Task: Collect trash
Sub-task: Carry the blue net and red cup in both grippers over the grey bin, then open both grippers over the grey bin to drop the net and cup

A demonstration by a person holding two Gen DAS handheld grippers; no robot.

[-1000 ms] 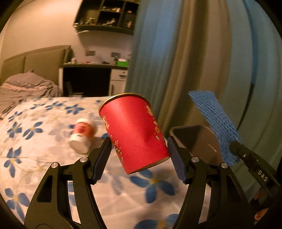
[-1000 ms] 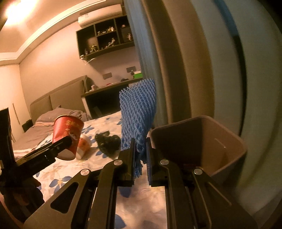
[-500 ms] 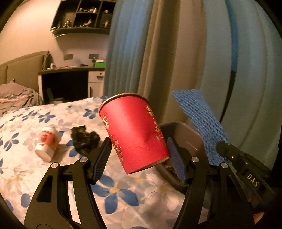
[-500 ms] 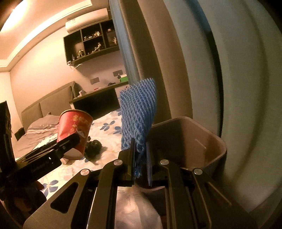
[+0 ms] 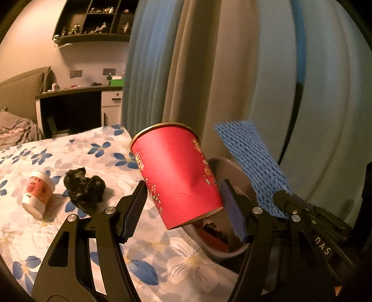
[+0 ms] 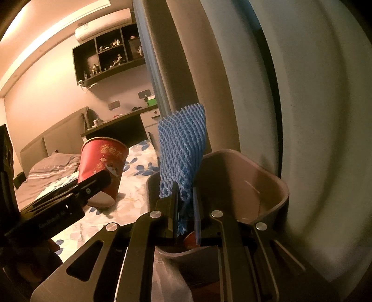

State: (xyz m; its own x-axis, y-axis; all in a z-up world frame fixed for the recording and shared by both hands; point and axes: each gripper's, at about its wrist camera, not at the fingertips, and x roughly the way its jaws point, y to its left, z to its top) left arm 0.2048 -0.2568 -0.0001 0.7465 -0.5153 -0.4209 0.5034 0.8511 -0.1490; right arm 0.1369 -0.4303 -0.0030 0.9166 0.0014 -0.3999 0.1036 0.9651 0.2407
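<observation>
Bedroom scene, warm dim light: bed (image 5: 76, 234) with a white cover printed with blue flowers, headboard at far left, dark desk (image 5: 76, 93) against the back wall, wall shelf (image 5: 93, 21) with small figurines above it, tall curtains (image 5: 209, 69) at right.

Left gripper (image 5: 183, 209): jaws set wide, closed on a red paper cup (image 5: 176, 172), pads pressing both sides near the cup's base. Cup is tilted, gold rim up and away from the camera, held in the air above the bed edge, just beside the bin. In the right wrist view the same cup (image 6: 102, 167) shows at left with the left gripper's finger across it.

Right gripper (image 6: 184, 209): jaws nearly together, pinching the lower end of a blue foam net sleeve (image 6: 182, 148). Sleeve stands upright, directly over the open mouth of the trash bin (image 6: 267, 176). In the left wrist view the sleeve (image 5: 251, 162) leans up and left from the right gripper (image 5: 282, 198).

Trash bin is brownish-grey plastic, at the bed's edge near the curtains; some dark and red bits lie inside, hard to identify.

On the bed, uncollected: a small white and orange cup (image 5: 37, 192) lying on its side, and just right of it a crumpled black wad (image 5: 83, 188), close together, touching or not unclear. Both well left of the bin.
</observation>
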